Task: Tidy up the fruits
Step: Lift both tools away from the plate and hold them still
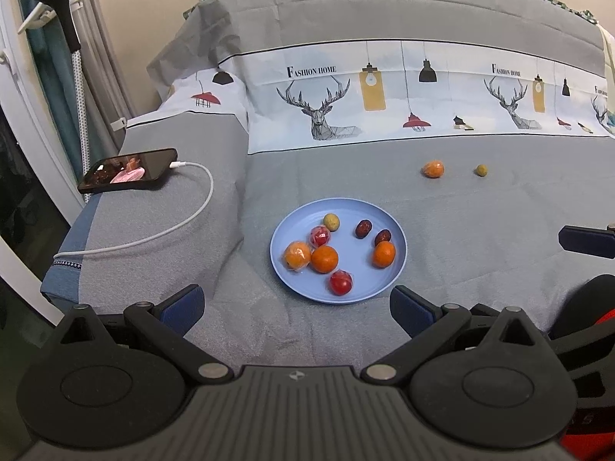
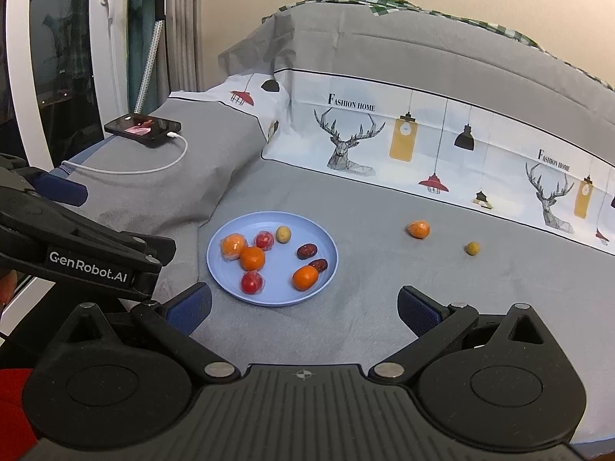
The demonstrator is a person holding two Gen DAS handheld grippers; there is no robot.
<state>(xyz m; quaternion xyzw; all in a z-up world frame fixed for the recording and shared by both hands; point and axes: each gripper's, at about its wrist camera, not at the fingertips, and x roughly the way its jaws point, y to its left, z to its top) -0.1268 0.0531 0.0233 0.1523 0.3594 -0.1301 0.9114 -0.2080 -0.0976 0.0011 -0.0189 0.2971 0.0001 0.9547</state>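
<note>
8 fruits on blue plate (image 1: 396, 265), 2 loose on bed (image 1: 480, 238); both grippers' jaws spread, empty.

Bare grey bedcover (image 2: 365, 326) lies open between both spread grippers and the blue plate (image 2: 226, 269). To the plate's right, the cover is unobstructed except for a wrapped orange (image 2: 419, 229) and a small yellow-green fruit (image 2: 472, 248), well apart from the plate. On the left, a raised pillow (image 1: 161, 207) carrying a phone (image 1: 130, 169) and charging cable (image 1: 161, 230) blocks passage.
</note>
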